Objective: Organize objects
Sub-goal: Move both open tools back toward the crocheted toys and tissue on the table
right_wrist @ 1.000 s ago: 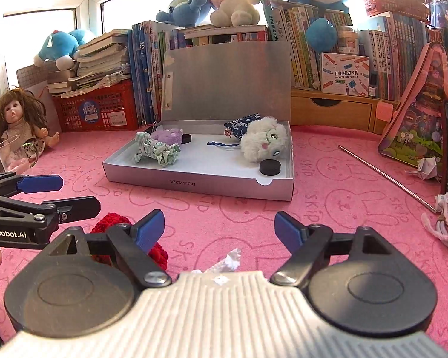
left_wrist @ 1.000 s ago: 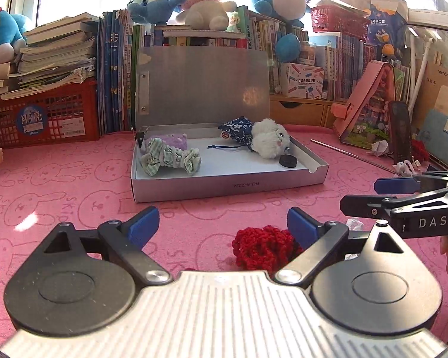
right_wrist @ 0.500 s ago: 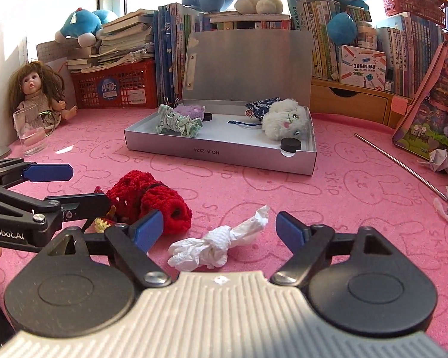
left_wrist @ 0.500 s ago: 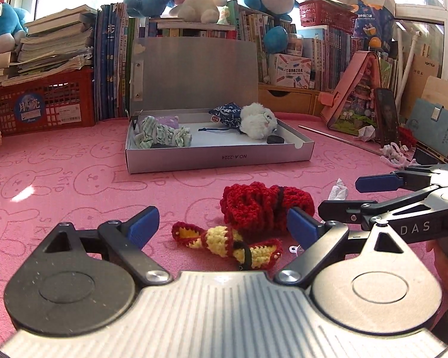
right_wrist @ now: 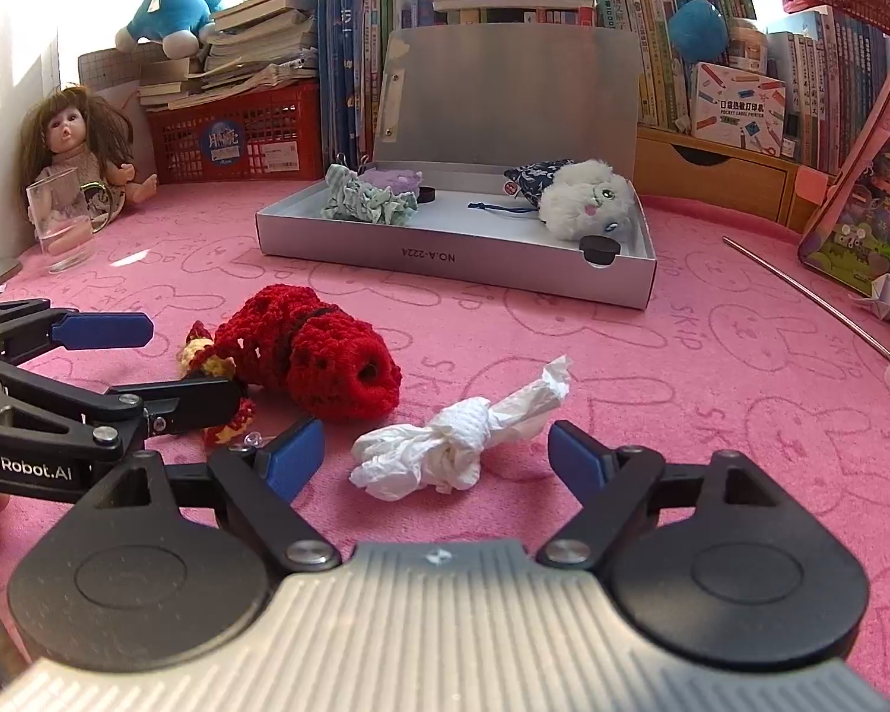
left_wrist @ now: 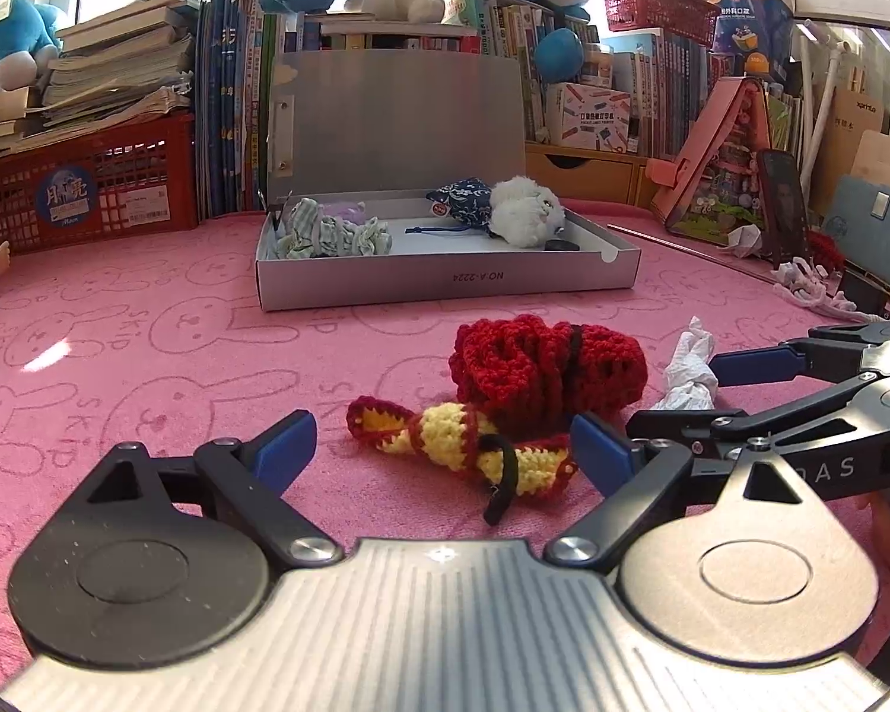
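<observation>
A red crochet piece (left_wrist: 546, 371) with a yellow-and-red knitted tail (left_wrist: 469, 451) lies on the pink cloth; my left gripper (left_wrist: 445, 454) is open, the tail lying between its blue pads. A crumpled white tissue (right_wrist: 463, 442) lies between the pads of my right gripper (right_wrist: 433, 457), also open and not pressing it. The red crochet piece (right_wrist: 314, 350) sits just left of the tissue. Behind stands an open grey box (left_wrist: 445, 282) holding a white plush (left_wrist: 525, 213), a blue pouch (left_wrist: 463, 202) and a striped green cloth (left_wrist: 332, 234).
Books, a red crate (left_wrist: 83, 190) and plush toys line the back. A doll (right_wrist: 77, 148) and a glass (right_wrist: 65, 225) stand at the far left. A metal rod (right_wrist: 813, 296), a pink toy house (left_wrist: 724, 172) and crumpled paper sit at the right.
Both grippers have sunk toward the cloth and tipped, so the crochet piece and the tissue now show fully between their pads. Neither gripper's opening has changed.
</observation>
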Demonstrator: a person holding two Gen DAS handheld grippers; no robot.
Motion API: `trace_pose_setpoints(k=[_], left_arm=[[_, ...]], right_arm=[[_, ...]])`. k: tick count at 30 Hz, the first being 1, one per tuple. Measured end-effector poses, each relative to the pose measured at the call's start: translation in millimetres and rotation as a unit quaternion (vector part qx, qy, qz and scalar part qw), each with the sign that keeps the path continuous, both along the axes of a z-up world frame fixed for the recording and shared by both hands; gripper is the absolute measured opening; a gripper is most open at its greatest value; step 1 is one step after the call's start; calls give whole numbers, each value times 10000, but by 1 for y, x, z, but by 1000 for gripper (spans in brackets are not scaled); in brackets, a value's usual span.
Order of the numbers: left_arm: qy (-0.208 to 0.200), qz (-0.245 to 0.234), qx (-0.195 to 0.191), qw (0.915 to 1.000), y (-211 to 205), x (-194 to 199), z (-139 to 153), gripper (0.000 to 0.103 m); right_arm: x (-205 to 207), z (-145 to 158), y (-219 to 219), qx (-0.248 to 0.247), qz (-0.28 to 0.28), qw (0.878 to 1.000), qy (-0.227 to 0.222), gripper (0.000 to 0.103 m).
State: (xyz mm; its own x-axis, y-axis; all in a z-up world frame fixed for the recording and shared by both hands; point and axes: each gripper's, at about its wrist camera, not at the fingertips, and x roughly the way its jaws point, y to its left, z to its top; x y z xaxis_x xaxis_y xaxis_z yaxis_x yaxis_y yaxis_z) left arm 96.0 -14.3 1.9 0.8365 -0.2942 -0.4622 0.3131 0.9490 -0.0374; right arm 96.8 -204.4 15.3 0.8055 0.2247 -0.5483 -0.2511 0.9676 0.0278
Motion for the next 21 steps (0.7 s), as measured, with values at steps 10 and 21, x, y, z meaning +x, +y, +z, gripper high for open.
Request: trace_pose_setpoints(k=[10, 21], left_arm=[[228, 177, 31, 9996, -1, 7, -3, 95], [285, 299, 112, 9991, -2, 8, -3, 95]], right_arm=[[5, -1, 0, 20, -102, 9998, 142, 89], [5, -1, -1, 29, -295, 9995, 147, 89]])
